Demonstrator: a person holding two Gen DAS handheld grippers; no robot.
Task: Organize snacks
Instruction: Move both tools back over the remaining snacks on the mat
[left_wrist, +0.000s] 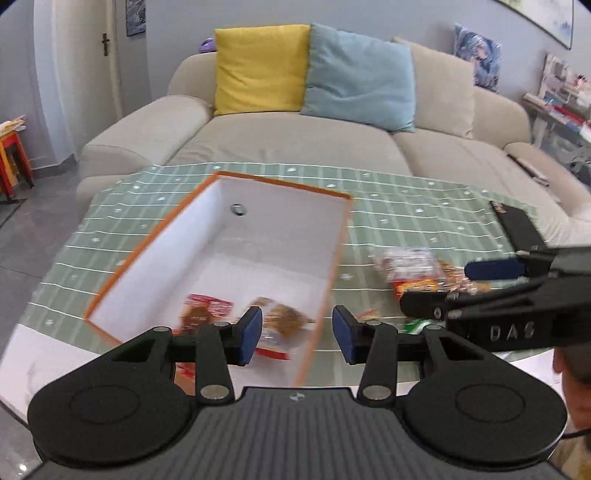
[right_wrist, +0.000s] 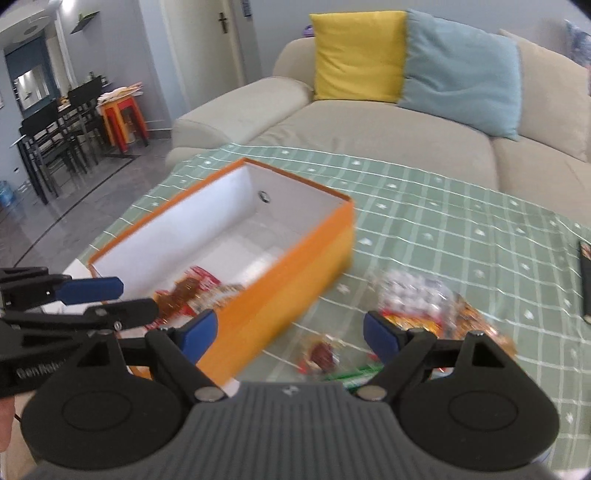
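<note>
Both empty grippers (left_wrist: 297, 332) (right_wrist: 290, 334) spread apart, left above orange box (left_wrist: 122, 266), right above loose snacks (right_wrist: 413, 302).

Raised letters "DAS" stand on the black body of the right tongs (left_wrist: 436, 288), at the right edge of the left wrist view. "GenRobo", cut off, reads on the left tongs (right_wrist: 118, 295), at lower left of the right wrist view. Snack wrapper print is too blurred to read.

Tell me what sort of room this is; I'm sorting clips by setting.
Most likely a home living room: a beige sofa with yellow and blue cushions sits behind a low table under a green checked cloth, and a dining table with chairs shows beyond.
</note>
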